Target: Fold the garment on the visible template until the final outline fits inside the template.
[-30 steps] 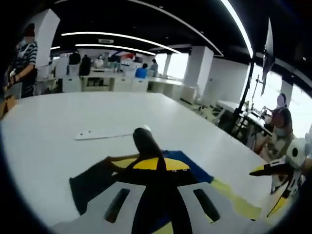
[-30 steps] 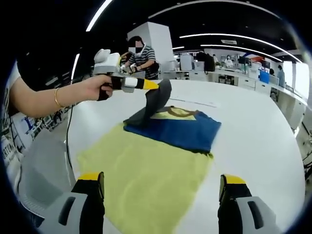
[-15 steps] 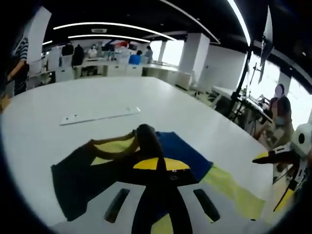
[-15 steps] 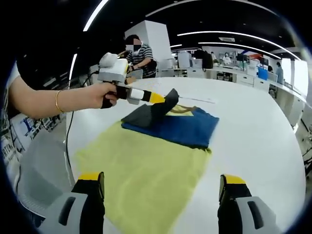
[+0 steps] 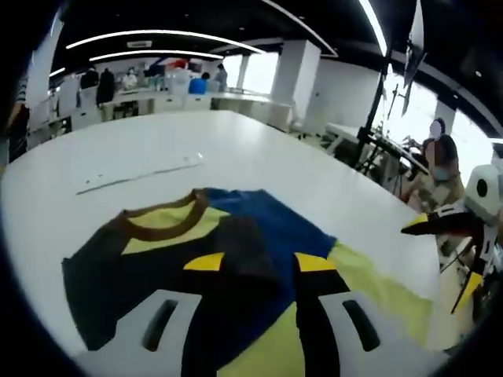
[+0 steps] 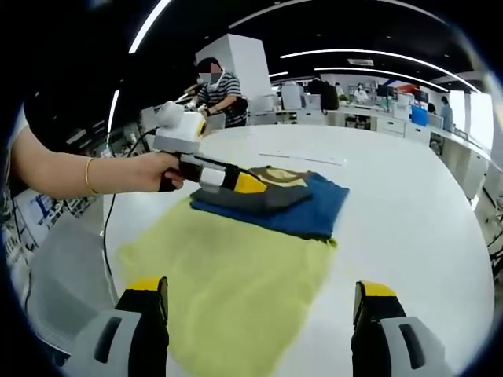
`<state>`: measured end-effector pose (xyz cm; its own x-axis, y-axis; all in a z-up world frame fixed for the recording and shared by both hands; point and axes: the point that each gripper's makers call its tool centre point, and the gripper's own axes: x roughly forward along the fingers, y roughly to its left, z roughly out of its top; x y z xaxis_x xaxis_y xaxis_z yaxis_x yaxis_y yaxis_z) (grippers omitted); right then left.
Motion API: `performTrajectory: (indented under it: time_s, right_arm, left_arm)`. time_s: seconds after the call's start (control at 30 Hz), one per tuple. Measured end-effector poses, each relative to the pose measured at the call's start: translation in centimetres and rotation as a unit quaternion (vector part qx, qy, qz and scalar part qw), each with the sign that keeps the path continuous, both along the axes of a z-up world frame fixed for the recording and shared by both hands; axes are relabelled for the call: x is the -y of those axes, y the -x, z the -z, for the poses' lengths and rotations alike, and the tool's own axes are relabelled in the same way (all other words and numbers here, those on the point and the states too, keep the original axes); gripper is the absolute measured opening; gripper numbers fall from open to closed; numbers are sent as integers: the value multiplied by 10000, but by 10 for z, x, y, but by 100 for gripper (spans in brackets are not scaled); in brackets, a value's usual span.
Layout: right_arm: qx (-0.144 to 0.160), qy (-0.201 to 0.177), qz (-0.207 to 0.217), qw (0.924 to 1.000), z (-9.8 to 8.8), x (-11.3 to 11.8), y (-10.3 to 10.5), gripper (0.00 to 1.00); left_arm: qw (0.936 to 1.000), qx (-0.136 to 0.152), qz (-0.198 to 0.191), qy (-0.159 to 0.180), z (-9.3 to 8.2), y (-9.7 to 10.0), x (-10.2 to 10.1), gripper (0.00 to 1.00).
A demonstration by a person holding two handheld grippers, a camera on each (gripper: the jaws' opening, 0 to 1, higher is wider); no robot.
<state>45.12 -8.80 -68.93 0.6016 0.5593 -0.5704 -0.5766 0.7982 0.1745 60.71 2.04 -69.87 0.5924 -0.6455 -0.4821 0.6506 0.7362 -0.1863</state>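
The blue and yellow T-shirt lies on the yellow template on the white bench, its dark sleeve laid flat inward, and the left gripper and right gripper both have their fingers wide, holding nothing.

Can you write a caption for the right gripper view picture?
Left gripper lays a dark sleeve onto the folded blue shirt.

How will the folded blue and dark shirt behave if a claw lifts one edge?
The folded blue and dark fabric shirt is probably floppy: its layers lie flat and follow the yellow cloth template beneath. Likely light. The top dark flap would probably peel off and unfold, not rise as a stack.
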Motion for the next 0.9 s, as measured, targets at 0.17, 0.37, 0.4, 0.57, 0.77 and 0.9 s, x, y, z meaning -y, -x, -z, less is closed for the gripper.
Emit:
performTrajectory:
  time_s: [0.17,0.37,0.4,0.57,0.77,0.9]
  right_arm:
    - [16,-33,-17,10000,-2,-3,-2,98]
    - [37,-9,-106,9999,-4,-10,-7,96]
    - [41,-7,-125,9999,-5,-11,-9,96]
    - [104,-6,-175,9998,-9,-17,-17,93]
    - [213,-20,-213,9995,-17,-24,-35,88]
    - [280,8,-305,9991,-18,-32,-46,83]
  left_arm:
    - [9997,231,-76,-20,-10,-3,-11,67]
    - [9992,391,-111,28,-18,-1,-25,86]
    - [9991,400,-113,15,-18,0,-26,88]
    - [9989,439,-154,-56,-18,5,-40,97]
    - [9985,504,-155,-123,-20,14,-58,99]
    - [9983,534,-180,-142,-22,19,-69,99]
